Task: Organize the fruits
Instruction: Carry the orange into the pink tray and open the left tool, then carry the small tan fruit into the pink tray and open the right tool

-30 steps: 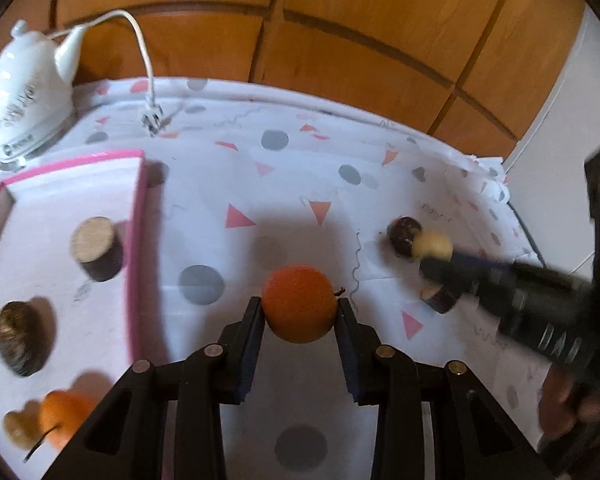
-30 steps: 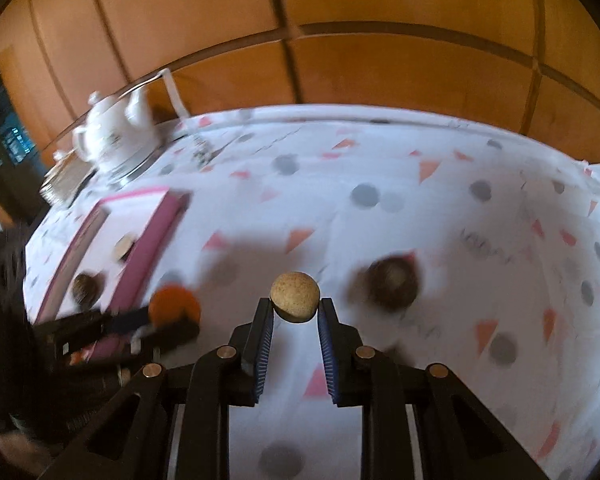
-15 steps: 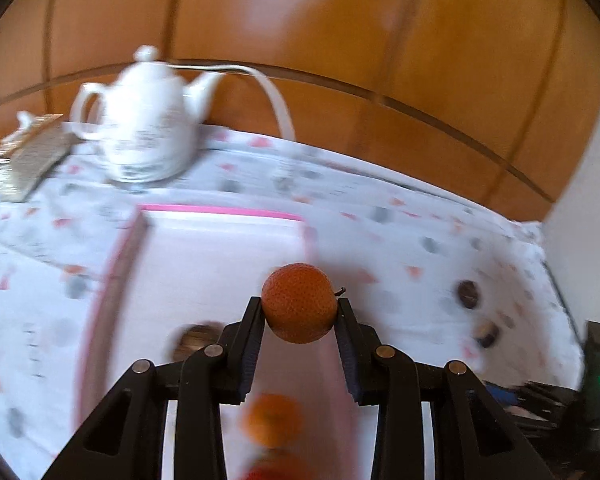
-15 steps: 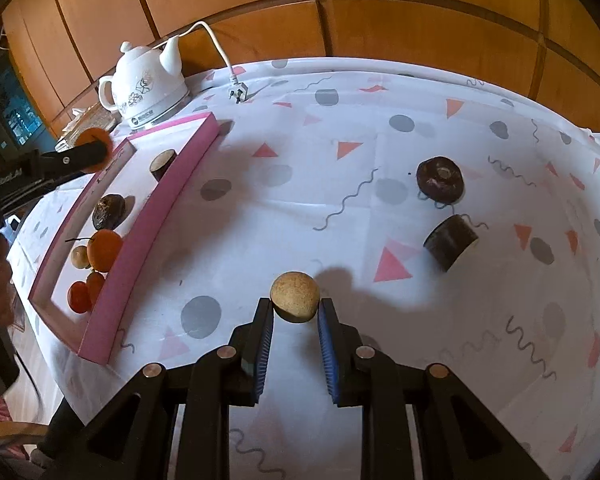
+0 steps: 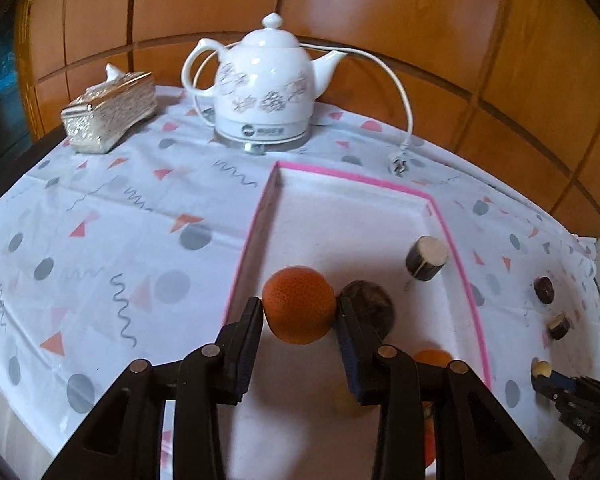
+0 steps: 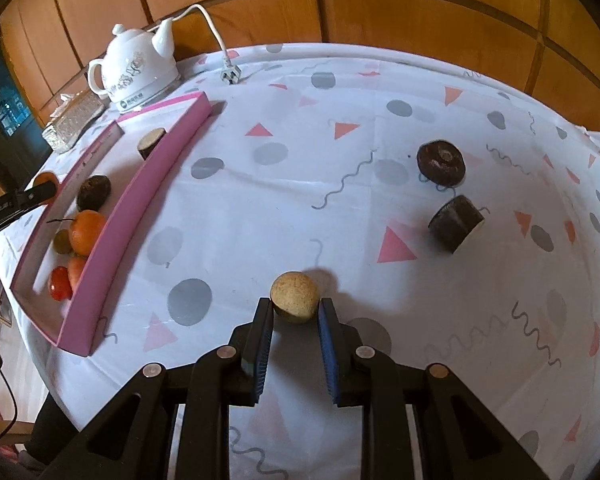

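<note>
The left tongs [image 5: 299, 312] have an orange [image 5: 299, 305] between the pads and are just starting to loosen, pads still touching the fruit on both sides as far as I can see. The orange hangs over the pink-rimmed tray [image 5: 456, 248], near its left wall.

Already in the tray: a dark round fruit [image 5: 374, 304] just behind the orange, a cut dark cylinder piece [image 5: 426, 258] by the right wall, and another orange one [image 5: 432, 358] lower down (mostly hidden by the tongs, so hard to say more).

The right tongs [image 6: 296, 312] are clamped on a small tan ball-shaped fruit [image 6: 295, 297] above the worktop [image 6: 260, 208], well apart from the tray. Two dark brown pieces [image 6: 441, 163] [image 6: 455, 223] sit loose on the cloth to the right.

A white kettle [image 5: 266, 84] stands behind the tray.
</note>
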Action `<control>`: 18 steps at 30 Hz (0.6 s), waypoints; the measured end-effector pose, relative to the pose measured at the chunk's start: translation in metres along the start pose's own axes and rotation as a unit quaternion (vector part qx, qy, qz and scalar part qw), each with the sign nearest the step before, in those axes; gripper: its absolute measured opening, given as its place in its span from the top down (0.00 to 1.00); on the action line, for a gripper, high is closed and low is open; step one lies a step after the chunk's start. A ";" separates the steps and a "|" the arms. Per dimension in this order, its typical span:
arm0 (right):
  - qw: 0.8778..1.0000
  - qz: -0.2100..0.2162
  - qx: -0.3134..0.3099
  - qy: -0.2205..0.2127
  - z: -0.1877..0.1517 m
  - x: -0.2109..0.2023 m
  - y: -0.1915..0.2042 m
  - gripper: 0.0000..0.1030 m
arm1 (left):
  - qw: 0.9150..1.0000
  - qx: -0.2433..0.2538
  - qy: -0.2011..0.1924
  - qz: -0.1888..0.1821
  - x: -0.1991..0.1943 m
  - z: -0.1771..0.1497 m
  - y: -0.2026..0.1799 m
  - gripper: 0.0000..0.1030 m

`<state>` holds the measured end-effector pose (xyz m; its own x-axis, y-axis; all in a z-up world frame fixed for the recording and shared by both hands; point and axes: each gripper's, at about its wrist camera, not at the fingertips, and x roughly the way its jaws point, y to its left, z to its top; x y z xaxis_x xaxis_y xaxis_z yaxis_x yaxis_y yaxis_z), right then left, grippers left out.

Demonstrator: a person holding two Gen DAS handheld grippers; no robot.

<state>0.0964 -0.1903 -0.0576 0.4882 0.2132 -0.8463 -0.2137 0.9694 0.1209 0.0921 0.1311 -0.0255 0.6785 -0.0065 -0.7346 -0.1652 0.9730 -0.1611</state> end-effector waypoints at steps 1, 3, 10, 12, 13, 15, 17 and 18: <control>1.000 -0.001 0.000 -0.001 0.000 0.000 0.000 0.78 | 1.000 -0.001 -0.003 0.000 -0.002 -0.001 0.002 0.62; 1.000 -0.007 -0.004 -0.002 -0.001 0.000 0.002 0.78 | 1.000 -0.003 -0.007 0.002 -0.005 -0.003 0.005 0.62; 1.000 -0.014 -0.003 -0.003 -0.002 -0.001 0.004 0.78 | 1.000 -0.027 -0.011 -0.002 -0.017 -0.008 0.012 0.49; 1.000 -0.015 0.000 -0.005 -0.002 -0.002 0.004 0.78 | 1.000 -0.026 -0.013 -0.002 -0.021 -0.009 0.012 0.49; 1.000 -0.016 0.002 -0.005 -0.003 -0.003 0.004 0.78 | 1.000 -0.025 -0.013 -0.002 -0.022 -0.010 0.012 0.47; 1.000 -0.018 0.004 -0.007 -0.003 -0.004 0.003 0.78 | 1.000 -0.025 -0.014 -0.002 -0.026 -0.013 0.011 0.44; 1.000 -0.013 0.006 -0.011 -0.001 -0.008 0.005 0.78 | 1.000 -0.026 -0.017 -0.003 -0.029 -0.015 0.011 0.43; 1.000 -0.009 0.004 -0.015 0.001 -0.011 0.008 0.78 | 1.000 -0.024 -0.017 -0.003 -0.031 -0.015 0.010 0.43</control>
<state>0.0906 -0.1850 -0.0470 0.5169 0.1992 -0.8325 -0.1973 0.9741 0.1105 0.0587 0.1373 -0.0146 0.7031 -0.0030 -0.7111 -0.1950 0.9608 -0.1969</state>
